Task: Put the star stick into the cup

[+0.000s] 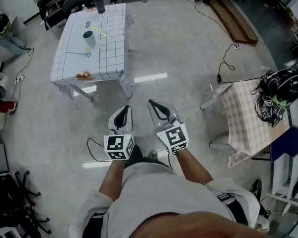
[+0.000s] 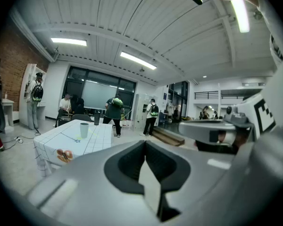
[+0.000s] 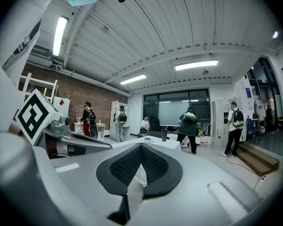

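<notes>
A pale green cup point(image 1: 89, 37) stands upright on the far table with the grid cloth point(image 1: 111, 58). The thin star stick point(image 1: 87, 54) lies flat on the cloth just in front of the cup. The left gripper view shows the same cup point(image 2: 84, 130) and star stick point(image 2: 73, 138) far ahead. My left gripper point(image 1: 122, 113) and right gripper point(image 1: 159, 107) are held side by side over the floor, well short of that table. Both are shut with nothing between the jaws, as also seen for the left gripper point(image 2: 145, 147) and right gripper point(image 3: 141, 149) in their own views.
On the same table are a dark tumbler point(image 1: 99, 4), a yellow stick point(image 1: 102, 32) and a doughnut-like item point(image 1: 84, 75). At the right stands a plaid-covered table point(image 1: 243, 118) bearing black headgear point(image 1: 278, 86). A cable point(image 1: 222, 66) crosses the floor; people stand at the far end.
</notes>
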{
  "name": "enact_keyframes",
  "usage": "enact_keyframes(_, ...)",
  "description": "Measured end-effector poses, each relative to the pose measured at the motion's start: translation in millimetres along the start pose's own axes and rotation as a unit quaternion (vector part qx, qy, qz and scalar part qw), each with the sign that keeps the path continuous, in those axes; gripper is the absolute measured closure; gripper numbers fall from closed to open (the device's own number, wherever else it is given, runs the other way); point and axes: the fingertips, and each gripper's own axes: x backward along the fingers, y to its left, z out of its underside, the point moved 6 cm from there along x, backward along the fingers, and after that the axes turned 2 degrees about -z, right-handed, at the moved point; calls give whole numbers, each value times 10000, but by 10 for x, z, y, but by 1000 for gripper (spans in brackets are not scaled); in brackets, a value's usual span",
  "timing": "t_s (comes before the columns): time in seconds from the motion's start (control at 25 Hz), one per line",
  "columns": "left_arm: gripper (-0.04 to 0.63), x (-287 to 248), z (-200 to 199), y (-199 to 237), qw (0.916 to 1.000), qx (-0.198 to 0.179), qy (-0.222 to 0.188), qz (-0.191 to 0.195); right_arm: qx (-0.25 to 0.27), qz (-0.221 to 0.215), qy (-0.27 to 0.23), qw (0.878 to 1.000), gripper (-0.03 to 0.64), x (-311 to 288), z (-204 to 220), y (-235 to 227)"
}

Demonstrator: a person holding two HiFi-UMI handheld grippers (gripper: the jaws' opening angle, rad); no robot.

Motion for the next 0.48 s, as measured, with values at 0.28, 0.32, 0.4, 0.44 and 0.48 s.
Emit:
enact_keyframes(0.28,592,-397,-122,821,9999,62,-45,-77,64,-204,60,9998,618,-950,-92,97)
enact_keyframes(0.32,592,-460,-169,934,9999,49,-60,-65,80,-217,84,9997,618,-1080,-116,94)
enact_keyframes(0.4,592,-598,-278,1176,10000,-11,-73,-29,101,-261,108,9996,618,-1354,-188,78)
enact_keyframes(0.44,592,-665,-334,1301,10000,-45,-70,-8,81,-307,128,9994,618,-1494,-227,70)
enact_keyframes(0.48,592,-721,-385,1428,9999,-83,-66,7,46,-358,178,9992,618,-1635,-251,62)
